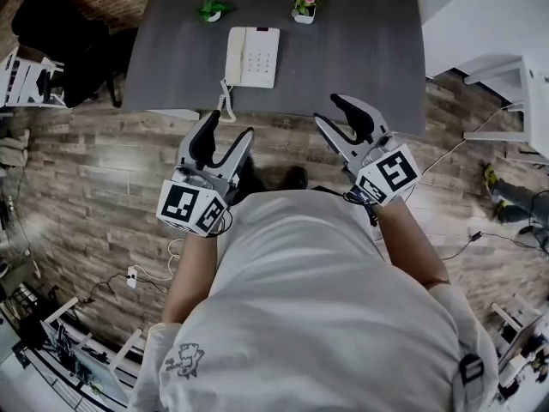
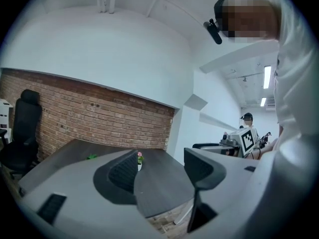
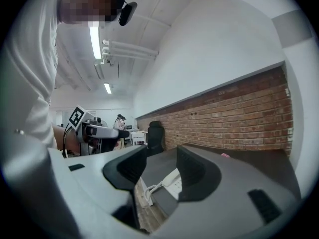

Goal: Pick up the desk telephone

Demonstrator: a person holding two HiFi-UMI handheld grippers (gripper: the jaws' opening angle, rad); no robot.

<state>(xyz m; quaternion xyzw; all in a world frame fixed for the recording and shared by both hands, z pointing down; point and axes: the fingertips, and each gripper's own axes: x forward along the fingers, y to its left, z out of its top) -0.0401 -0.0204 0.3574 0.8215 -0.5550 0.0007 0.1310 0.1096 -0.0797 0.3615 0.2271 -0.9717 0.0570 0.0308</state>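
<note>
l gripper [image 1: 227, 128] & r gripper [image 1: 328, 110] jaws wide apart, empty; desk telephone [image 1: 253, 57] untouched on table [image 1: 360, 50].

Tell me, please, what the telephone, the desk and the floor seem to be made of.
The telephone: probably plastic, white and smooth, with a moulded keypad. The desk: likely laminate or painted wood, matt dark grey. The floor: wood or wood-look planks; grain and joints show.

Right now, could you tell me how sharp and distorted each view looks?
Head view: the telephone sharp, the floor bowed at the edges. Left gripper view: round fisheye with black corners, the brick wall curved. Right gripper view: same fisheye, a ceiling lamp blown out.
</note>
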